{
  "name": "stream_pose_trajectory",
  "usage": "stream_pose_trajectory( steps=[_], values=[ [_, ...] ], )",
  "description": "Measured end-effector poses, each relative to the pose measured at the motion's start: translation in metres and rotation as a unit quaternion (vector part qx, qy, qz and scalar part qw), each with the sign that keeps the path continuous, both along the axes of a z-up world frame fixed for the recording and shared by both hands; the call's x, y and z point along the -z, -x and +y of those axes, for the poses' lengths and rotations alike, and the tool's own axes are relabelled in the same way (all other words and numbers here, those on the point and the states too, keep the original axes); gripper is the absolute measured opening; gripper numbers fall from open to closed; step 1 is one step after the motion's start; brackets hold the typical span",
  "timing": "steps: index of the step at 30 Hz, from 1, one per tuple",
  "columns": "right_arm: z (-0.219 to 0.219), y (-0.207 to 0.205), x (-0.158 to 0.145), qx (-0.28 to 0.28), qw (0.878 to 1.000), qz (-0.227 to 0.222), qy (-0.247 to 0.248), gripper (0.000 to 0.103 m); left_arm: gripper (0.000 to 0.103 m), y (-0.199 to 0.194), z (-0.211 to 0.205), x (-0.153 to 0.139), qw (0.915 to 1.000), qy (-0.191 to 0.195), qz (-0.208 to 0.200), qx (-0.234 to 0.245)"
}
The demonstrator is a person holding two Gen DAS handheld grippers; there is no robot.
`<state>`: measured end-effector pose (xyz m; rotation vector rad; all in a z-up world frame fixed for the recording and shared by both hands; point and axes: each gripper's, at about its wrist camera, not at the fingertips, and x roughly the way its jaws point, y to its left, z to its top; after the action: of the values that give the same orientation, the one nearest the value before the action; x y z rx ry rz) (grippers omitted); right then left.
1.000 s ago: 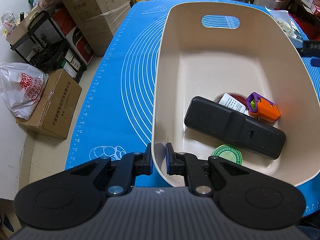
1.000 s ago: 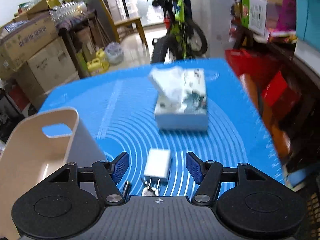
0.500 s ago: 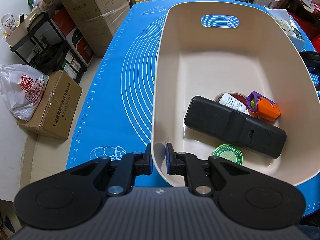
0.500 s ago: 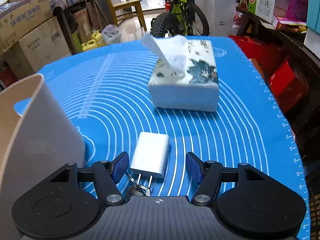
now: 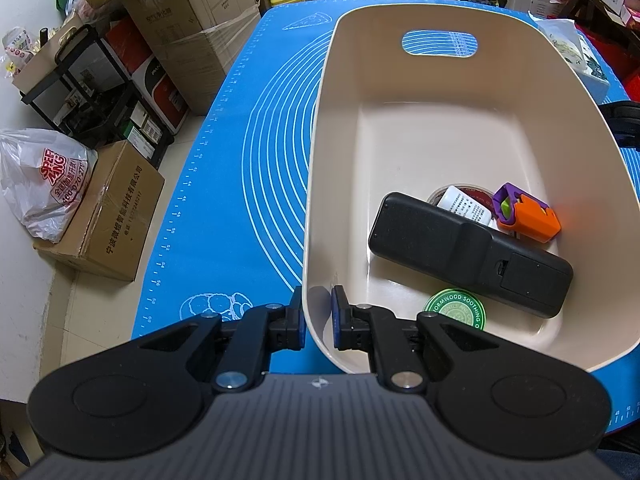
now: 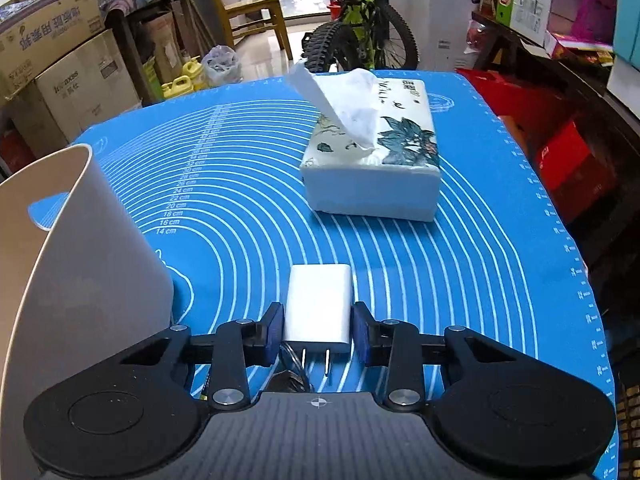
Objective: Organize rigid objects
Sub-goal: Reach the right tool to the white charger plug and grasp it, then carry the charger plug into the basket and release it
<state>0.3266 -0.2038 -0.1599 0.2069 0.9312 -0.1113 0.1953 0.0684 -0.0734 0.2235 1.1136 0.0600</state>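
Note:
My left gripper [image 5: 317, 318] is shut on the near rim of a beige plastic bin [image 5: 400, 132] on the blue mat. In the bin lie a black remote [image 5: 468, 252], an orange and purple toy [image 5: 528, 216], a green round tin [image 5: 454, 314] and a white-labelled item [image 5: 464, 208]. My right gripper [image 6: 319, 330] lies low on the mat with its pads on both sides of a white plug charger [image 6: 318, 304], closed against it. A metal key ring [image 6: 290, 372] lies under the charger's prongs. The bin's wall [image 6: 80, 280] stands to the left.
A tissue box [image 6: 372, 168] sits on the blue mat [image 6: 480, 260] beyond the charger. Cardboard boxes [image 5: 104, 216], a plastic bag [image 5: 40, 184] and a black rack [image 5: 92, 92] stand on the floor left of the table. A bicycle [image 6: 360, 36] stands behind the table.
My right gripper has moved forward and down over the charger and its jaws have closed in from wide open onto the charger's sides. The left gripper and the bin have stayed put.

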Motion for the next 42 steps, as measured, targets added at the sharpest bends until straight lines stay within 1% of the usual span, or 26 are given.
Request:
stream_pose_trajectory(
  steps=[3,8,13,16,21,24,27,31,36,39,42],
  values=[
    [-0.007,0.003,-0.004,0.01,1.0,-0.003,-0.012,0.043,0.014,0.0,0.0,0.0,1.0,0.0,0.0,0.0],
    [-0.014,0.012,-0.014,0.012,1.0,-0.015,-0.02,0.043,0.014,0.0,0.0,-0.001,1.0,0.0,0.0,0.0],
    [-0.022,0.019,-0.025,0.02,0.999,-0.025,-0.043,0.043,0.014,0.0,0.001,-0.002,1.0,0.002,0.0,-0.002],
    [-0.026,0.026,-0.038,0.019,0.997,-0.04,-0.057,0.043,0.014,0.0,0.001,-0.002,1.0,0.002,0.0,-0.002],
    [-0.029,0.041,-0.072,0.009,0.993,-0.084,-0.087,0.043,0.014,0.001,0.001,-0.002,1.0,0.002,0.0,-0.004],
    [-0.023,0.051,-0.094,-0.008,0.988,-0.114,-0.101,0.043,0.014,0.001,0.002,-0.002,1.0,0.002,0.0,-0.004],
    [-0.01,0.061,-0.114,-0.037,0.983,-0.14,-0.109,0.043,0.014,0.002,0.002,-0.002,1.0,0.002,0.0,-0.005],
    [0.014,0.068,-0.129,-0.078,0.978,-0.153,-0.119,0.043,0.014,0.002,0.003,-0.002,1.0,0.002,0.0,-0.004],
    [0.054,0.076,-0.132,-0.14,0.973,-0.141,-0.113,0.043,0.014,0.002,0.004,-0.003,1.0,0.003,0.001,-0.003],
    [0.08,0.08,-0.125,-0.179,0.972,-0.12,-0.095,0.043,0.014,0.002,0.004,-0.003,1.0,0.003,0.001,-0.004],
    [0.106,0.082,-0.112,-0.22,0.97,-0.084,-0.065,0.043,0.014,0.001,0.003,-0.003,1.0,0.004,0.001,-0.003]
  ],
)
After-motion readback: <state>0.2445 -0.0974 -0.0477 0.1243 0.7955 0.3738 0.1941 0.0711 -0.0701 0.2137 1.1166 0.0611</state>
